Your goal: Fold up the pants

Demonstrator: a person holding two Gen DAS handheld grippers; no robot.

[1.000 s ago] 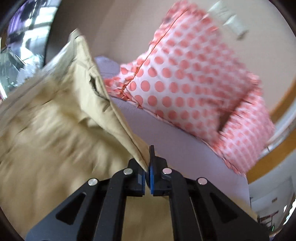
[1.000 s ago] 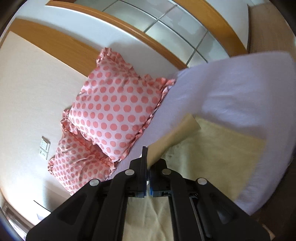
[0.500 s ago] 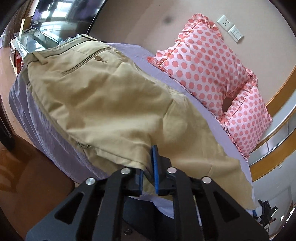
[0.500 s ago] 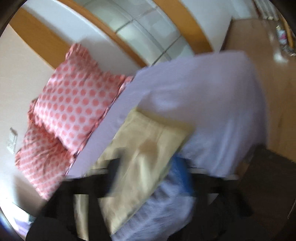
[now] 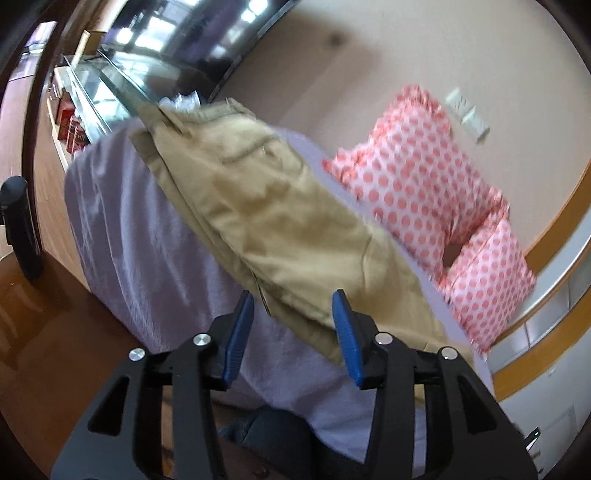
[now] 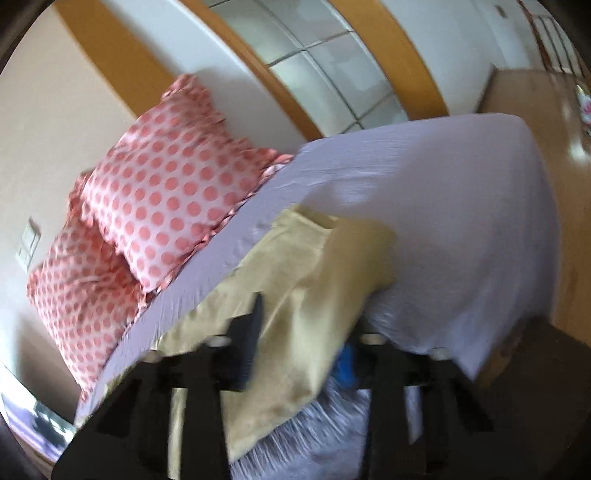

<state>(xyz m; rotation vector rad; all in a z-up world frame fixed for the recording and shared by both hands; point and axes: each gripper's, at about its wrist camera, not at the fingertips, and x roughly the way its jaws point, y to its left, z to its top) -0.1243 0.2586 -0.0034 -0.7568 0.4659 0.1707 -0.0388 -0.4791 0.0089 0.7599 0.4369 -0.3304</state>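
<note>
A bedroom in a home or hotel is shown. A bed covered by a pale lilac fitted sheet [image 6: 443,206] is seen, with two frilled white pillows printed with coral polka dots [image 5: 417,184] propped against a beige wall. A white wall switch plate [image 5: 467,118] is mounted above them. A curved wooden-framed frosted glass partition [image 6: 332,74] is seen behind the bed, glossy brown wooden flooring [image 5: 44,332] lies around it, and a dark flat television screen [image 5: 207,33] is fixed over a glass-topped cabinet [image 5: 96,92].
</note>
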